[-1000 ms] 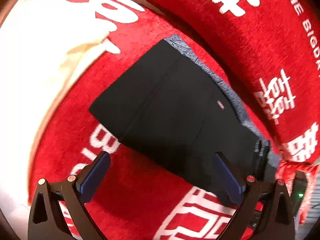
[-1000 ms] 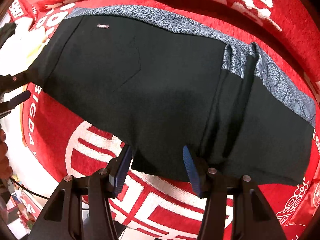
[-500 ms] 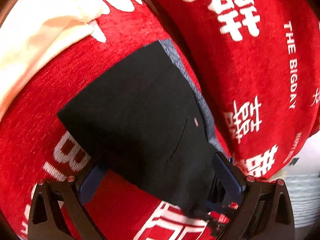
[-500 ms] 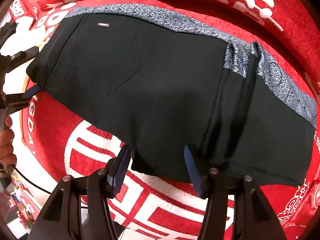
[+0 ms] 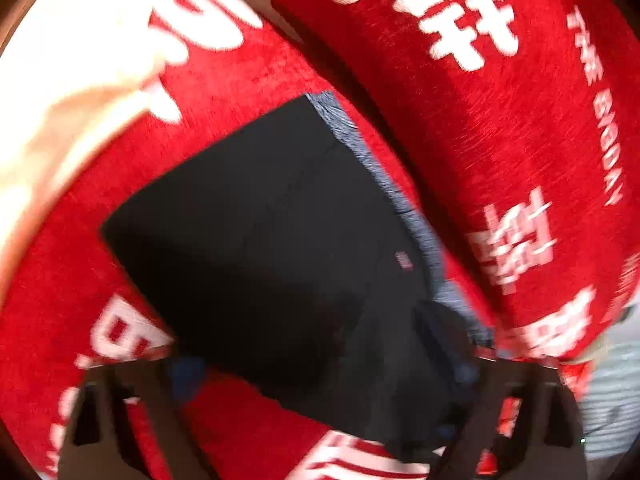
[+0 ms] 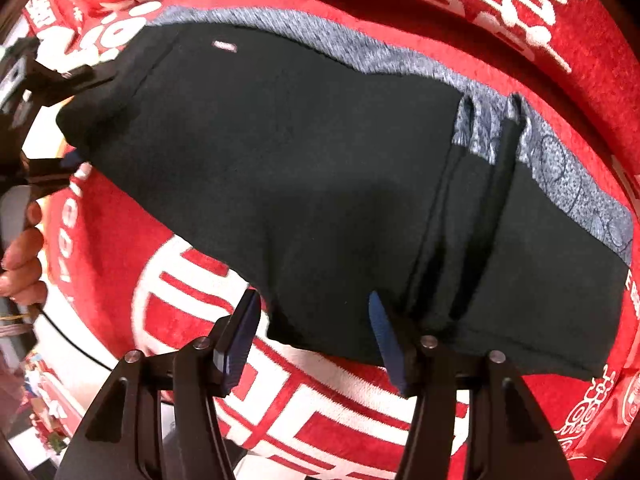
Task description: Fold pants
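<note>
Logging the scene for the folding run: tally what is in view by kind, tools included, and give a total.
Black pants: 1
Blue-grey patterned garment under them: 1
Red blanket with white lettering: 1
Tools: 2, the left tool at the pants' end, the right tool at their near edge
Total: 5

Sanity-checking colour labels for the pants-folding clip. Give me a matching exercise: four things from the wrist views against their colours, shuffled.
Things:
1. pants
2. cover under the pants
3. patterned strip along the pants' far edge
4. right tongs, their pads

Colours:
A. red with white characters
B. blue
C. black
D. blue-grey

Pairs: 1-C, 2-A, 3-D, 4-B
</note>
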Demonstrator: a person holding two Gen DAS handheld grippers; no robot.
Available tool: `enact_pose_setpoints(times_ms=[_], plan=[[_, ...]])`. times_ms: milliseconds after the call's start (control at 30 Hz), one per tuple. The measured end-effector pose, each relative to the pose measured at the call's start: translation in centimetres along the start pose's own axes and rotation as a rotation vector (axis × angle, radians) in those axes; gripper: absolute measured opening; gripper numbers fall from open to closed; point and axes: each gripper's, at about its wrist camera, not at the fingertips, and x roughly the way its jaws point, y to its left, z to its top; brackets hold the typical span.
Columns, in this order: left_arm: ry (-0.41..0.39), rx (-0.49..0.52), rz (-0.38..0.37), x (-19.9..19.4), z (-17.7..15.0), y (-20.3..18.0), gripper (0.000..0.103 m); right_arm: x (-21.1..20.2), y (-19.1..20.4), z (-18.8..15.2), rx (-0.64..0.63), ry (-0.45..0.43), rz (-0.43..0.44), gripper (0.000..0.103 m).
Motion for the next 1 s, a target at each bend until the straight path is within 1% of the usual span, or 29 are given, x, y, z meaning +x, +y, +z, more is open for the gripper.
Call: enact_pose_setpoints(times_ms=[33,67,133,167,200,233,300,367,400,467,533,633,700,767,900,933,967,1000], plan=[[-0.004,0.054,0.08,0.1,-0.1,-0.7,0.042,-0.5,0.1,0.3,-0.004,-0.011,0.01,0.06],[-0.007,0.108,0.142,0.3,-0.2,-1.4,0.041,-1.3,0.1,0.7,-0.01,-0.029,0.019,0.06],[-0.041,0.201,0.195,0.1,-0.8,-2.9,0.038,-2.8,-0.1,1.7,-0.011,-0.06,0.044,0.06],[-0.06,0.251,0.224,-0.1,-1.2,-3.6,0.038,-3.6,-0.4,2.5,-0.004,-0.072,0.071,0.061],[-0.095,0.349,0.28,-0.2,-2.0,-5.2,0.038,-4.5,-0.7,3.6,0.009,-0.082,0.107,0.066],[-0.118,0.408,0.311,-0.3,-2.7,-6.3,0.038,-5.2,-0.9,4.6,0.024,-0.086,0.139,0.072],[-0.167,0.518,0.361,-0.6,-4.0,-8.2,0.038,-6.1,-1.3,7.0,0.044,-0.09,0.2,0.074],[-0.2,0.587,0.391,-0.8,-4.8,-9.4,0.038,-7.0,-0.8,9.3,0.035,-0.087,0.255,0.075],[-0.213,0.619,0.405,-0.8,-5.2,-9.9,0.038,-7.3,0.0,10.9,0.014,-0.078,0.286,0.079],[-0.235,0.677,0.432,-1.0,-5.9,-10.4,0.038,-7.4,1.7,13.2,-0.025,-0.05,0.331,0.08],[-0.249,0.726,0.459,-0.8,-6.5,-10.9,0.038,-7.3,4.3,15.2,-0.079,0.009,0.38,0.081],[-0.263,0.769,0.475,-1.1,-7.0,-11.1,0.038,-6.5,8.8,18.0,-0.171,0.086,0.415,0.082],[-0.271,0.79,0.49,-1.1,-7.3,-11.5,0.038,-5.9,10.7,19.0,-0.199,0.117,0.421,0.083],[-0.277,0.805,0.497,-1.5,-7.8,-11.4,0.038,-4.4,12.9,20.0,-0.231,0.191,0.412,0.083],[-0.293,0.835,0.506,-1.7,-8.4,-12.1,0.038,-1.4,15.8,20.3,-0.303,0.296,0.325,0.083],[-0.289,0.839,0.509,-1.7,-8.5,-12.3,0.038,-0.9,16.0,20.1,-0.318,0.31,0.304,0.071],[-0.273,0.831,0.508,-1.6,-8.5,-12.3,0.038,-0.6,16.0,19.9,-0.328,0.31,0.282,0.054],[-0.268,0.827,0.498,-1.8,-8.6,-12.4,0.038,-0.6,15.9,19.8,-0.342,0.295,0.249,0.022]])
